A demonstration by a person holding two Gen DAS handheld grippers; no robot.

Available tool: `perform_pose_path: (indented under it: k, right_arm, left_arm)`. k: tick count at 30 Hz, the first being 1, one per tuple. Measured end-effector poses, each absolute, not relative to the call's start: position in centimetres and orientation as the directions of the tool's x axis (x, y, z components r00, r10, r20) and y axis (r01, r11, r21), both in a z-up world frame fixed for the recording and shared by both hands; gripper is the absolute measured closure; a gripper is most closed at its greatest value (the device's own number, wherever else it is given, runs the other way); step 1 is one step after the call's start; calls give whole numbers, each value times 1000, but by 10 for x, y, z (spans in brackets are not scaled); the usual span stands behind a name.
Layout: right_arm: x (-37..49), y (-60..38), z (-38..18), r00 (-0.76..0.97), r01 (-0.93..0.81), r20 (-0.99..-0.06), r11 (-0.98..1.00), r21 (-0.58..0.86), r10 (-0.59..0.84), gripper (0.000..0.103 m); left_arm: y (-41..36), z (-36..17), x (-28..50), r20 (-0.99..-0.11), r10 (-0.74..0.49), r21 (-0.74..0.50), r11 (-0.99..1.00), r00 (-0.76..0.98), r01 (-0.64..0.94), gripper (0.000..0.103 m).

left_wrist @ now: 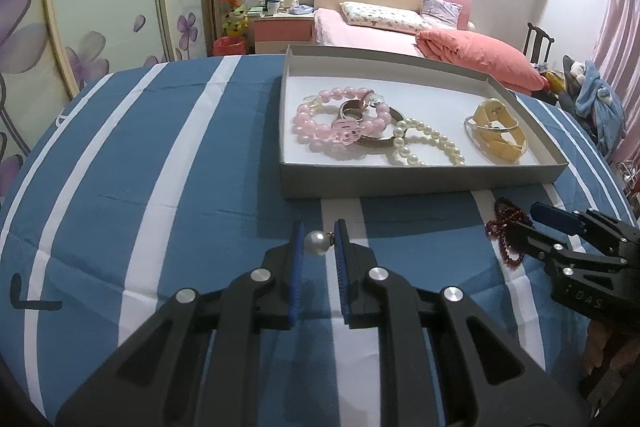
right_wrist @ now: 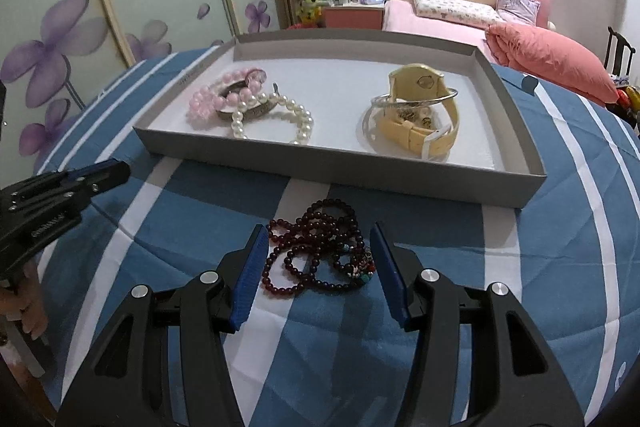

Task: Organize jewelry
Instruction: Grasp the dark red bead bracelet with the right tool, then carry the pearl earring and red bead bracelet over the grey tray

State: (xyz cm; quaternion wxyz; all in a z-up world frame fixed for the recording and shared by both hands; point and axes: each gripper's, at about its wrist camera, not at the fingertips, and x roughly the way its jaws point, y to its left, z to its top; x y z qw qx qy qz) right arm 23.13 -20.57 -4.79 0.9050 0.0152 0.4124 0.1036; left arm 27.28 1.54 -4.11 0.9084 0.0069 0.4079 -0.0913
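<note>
My left gripper [left_wrist: 319,242] is shut on a pearl earring [left_wrist: 316,243], held just above the striped cloth in front of the grey tray [left_wrist: 420,175]. The tray holds a pink bead bracelet [left_wrist: 320,125], a metal bangle [left_wrist: 378,141], a white pearl bracelet [left_wrist: 430,143], a yellow watch [left_wrist: 500,131] and a silver bangle [right_wrist: 416,98]. My right gripper [right_wrist: 320,255] is open, with its fingers on either side of a dark red bead necklace [right_wrist: 320,255] lying on the cloth before the tray [right_wrist: 340,167]. The necklace [left_wrist: 506,231] and right gripper [left_wrist: 532,223] also show in the left wrist view.
The table wears a blue and white striped cloth [left_wrist: 160,167]. The left gripper [right_wrist: 96,179] shows at the left of the right wrist view. Behind are a pink bed [left_wrist: 380,27], a bedside cabinet [left_wrist: 282,31], floral sliding doors [right_wrist: 120,7] and a chair [left_wrist: 538,45].
</note>
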Motion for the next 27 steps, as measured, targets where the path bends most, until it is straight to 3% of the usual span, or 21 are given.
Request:
perform_pose_path:
  k: [13, 14, 18, 20, 27]
  right_arm:
    - [236, -189, -51, 614, -198, -772, 979, 49, 163, 46]
    - [236, -188, -51, 615, -198, -773, 979, 43, 158, 48]
    - [235, -193, -49, 623, -186, -768, 982, 43, 151, 84]
    - [234, -199, -49, 623, -175, -767, 983, 52, 152, 90]
    - [223, -218, -49, 627, -103, -770, 993, 63, 114, 93]
  left_arm:
    - [18, -45, 274, -747, -158, -72, 985, 646, 158, 87]
    - [17, -45, 274, -747, -159, -72, 985, 645, 159, 87]
    - [16, -44, 273, -746, -162, -75, 984, 646, 161, 87]
    - [16, -44, 273, -745, -163, -76, 984, 646, 160, 87]
    - [17, -43, 271, -743, -164, -78, 984, 648, 160, 87]
